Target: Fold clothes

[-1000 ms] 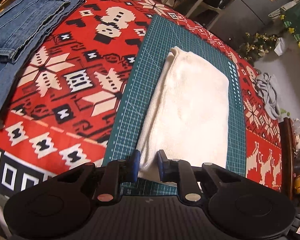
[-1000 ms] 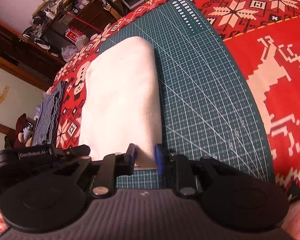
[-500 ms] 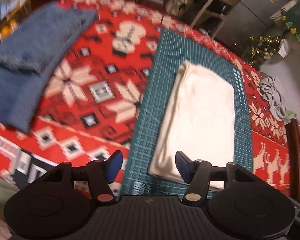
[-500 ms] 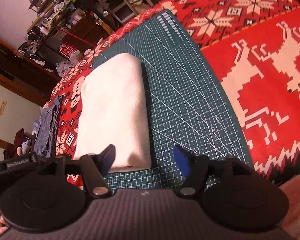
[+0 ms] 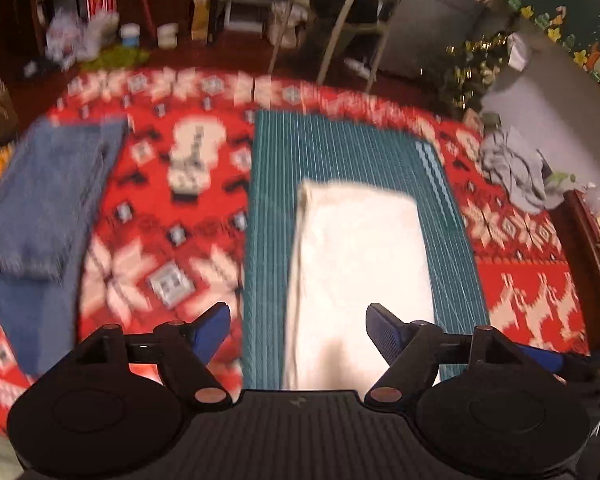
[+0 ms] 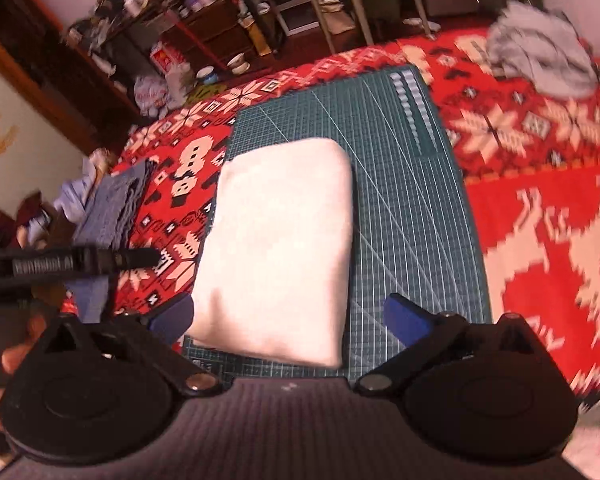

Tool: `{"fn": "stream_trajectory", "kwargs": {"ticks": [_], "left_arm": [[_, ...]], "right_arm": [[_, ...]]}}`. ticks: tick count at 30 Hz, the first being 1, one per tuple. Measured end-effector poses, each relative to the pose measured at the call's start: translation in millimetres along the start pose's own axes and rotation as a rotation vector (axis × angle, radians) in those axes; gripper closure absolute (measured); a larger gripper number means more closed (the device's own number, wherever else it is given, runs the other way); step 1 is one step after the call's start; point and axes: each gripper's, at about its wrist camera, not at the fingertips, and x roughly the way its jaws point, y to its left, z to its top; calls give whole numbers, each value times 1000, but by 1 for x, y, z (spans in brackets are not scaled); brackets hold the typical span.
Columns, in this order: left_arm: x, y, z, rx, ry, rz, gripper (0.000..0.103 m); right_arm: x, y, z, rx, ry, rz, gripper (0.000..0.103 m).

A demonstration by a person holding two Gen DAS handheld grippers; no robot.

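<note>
1. I see the white cloth (image 6: 280, 248) lying folded in a neat rectangle on the green mat (image 6: 412, 184), with its near edge close to the mat's near edge.
2. My left gripper (image 5: 298, 330) hangs above the cloth's near end; its blue fingers (image 5: 210, 330) are spreading wider, and nothing sits between them or touches them.
3. My right gripper (image 6: 288, 318) is over the cloth's near edge too. Its fingers (image 6: 406, 318) are opening, wide apart and clear of the fabric.
4. The mat lies on a red patterned cover (image 6: 540, 216) over the desk.
5. Folded jeans (image 5: 40, 200) rest on the cover, left of the mat and well apart from it.
6. A crumpled grey garment (image 6: 540, 56) sits at the far right of the cover.
7. The left wrist view is blurred.
</note>
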Motion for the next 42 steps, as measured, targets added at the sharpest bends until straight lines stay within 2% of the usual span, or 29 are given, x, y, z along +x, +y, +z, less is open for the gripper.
{"fn": "stream_trajectory", "kwargs": {"ticks": [2, 4, 6, 10, 12, 16, 21, 24, 27, 28, 30, 31, 32, 33, 34, 35, 36, 39, 42], "left_arm": [[-3, 2, 4, 20, -57, -15, 22], [-4, 8, 4, 26, -121, -64, 19], [-1, 15, 4, 14, -144, -97, 15], [18, 25, 3, -54, -140, -116, 15], [29, 30, 1, -77, -139, -139, 15], [43, 32, 1, -40, -152, -165, 15], [53, 38, 6, -72, -157, -157, 15], [57, 45, 10, -118, -128, -201, 16], [60, 57, 16, -228, -154, -291, 17], [63, 60, 19, -267, -153, -314, 21], [72, 65, 26, -335, -130, -361, 31], [79, 65, 29, -360, -109, -383, 39], [86, 67, 31, -382, -87, -401, 48], [92, 67, 31, -395, -66, -410, 52], [96, 67, 31, -392, -52, -408, 60], [99, 66, 31, -384, -43, -400, 67], [101, 66, 32, -375, -33, -392, 68], [108, 69, 31, -384, -23, -416, 73], [114, 74, 34, -422, -26, -459, 84]], "right_arm": [[-2, 9, 6, -43, -10, -28, 1], [-4, 16, 12, -80, -25, -50, 1], [-2, 19, 16, -90, -57, -89, 1], [12, 18, 18, -94, -119, -157, 1], [21, 15, 18, -108, -146, -134, 1], [37, 6, 19, -73, -176, -56, 1], [51, 13, 19, -173, -235, -122, 1], [54, 19, 25, -206, -233, -130, 1], [56, 24, 32, -204, -221, -111, 1], [57, 25, 34, -202, -221, -104, 1], [62, 30, 37, -218, -214, -104, 11], [65, 33, 38, -232, -203, -107, 15], [68, 35, 40, -238, -191, -101, 26], [72, 37, 41, -244, -180, -94, 39], [75, 39, 43, -250, -168, -88, 47], [78, 41, 45, -254, -157, -81, 65], [82, 43, 47, -252, -151, -74, 77], [93, 46, 54, -252, -137, -51, 91], [106, 50, 62, -252, -120, -28, 94]]}}
